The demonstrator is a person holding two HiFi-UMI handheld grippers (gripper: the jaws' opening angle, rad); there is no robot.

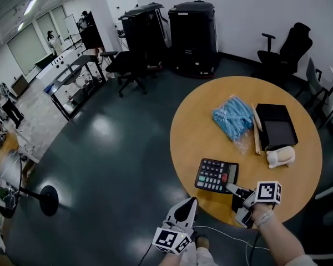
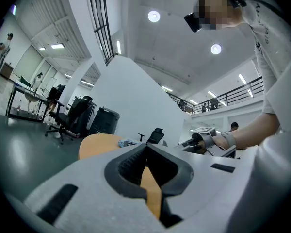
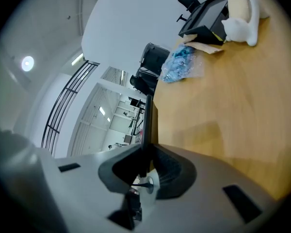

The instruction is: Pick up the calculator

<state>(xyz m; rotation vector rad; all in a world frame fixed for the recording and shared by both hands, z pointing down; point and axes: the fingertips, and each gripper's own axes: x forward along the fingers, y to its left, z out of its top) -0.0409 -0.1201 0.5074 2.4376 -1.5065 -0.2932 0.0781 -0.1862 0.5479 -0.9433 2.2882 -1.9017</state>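
The right tool (image 1: 232, 188) clamps the calculator (image 1: 215, 175) by its corner at the round desk's (image 1: 194, 121) near edge — the left tool (image 1: 190, 203), jaws together, holds nothing.

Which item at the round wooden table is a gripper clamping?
The black calculator, edge pinched in the right gripper; blue bag, black tray, white toy lie free.

- Right gripper (image 1: 232, 188): at the near edge of the table (image 1: 200, 126), tipped slightly downward. Jaws clamped on the near right corner of the calculator (image 1: 216, 174), which runs edge-on between them in the right gripper view.
- Right hand (image 1: 261, 215): behind that gripper, with the bare forearm (image 1: 280, 243) entering from the lower right.
- Left gripper (image 1: 190, 202): off the table, short of its near edge. Held level, jaw tips together, nothing between them.
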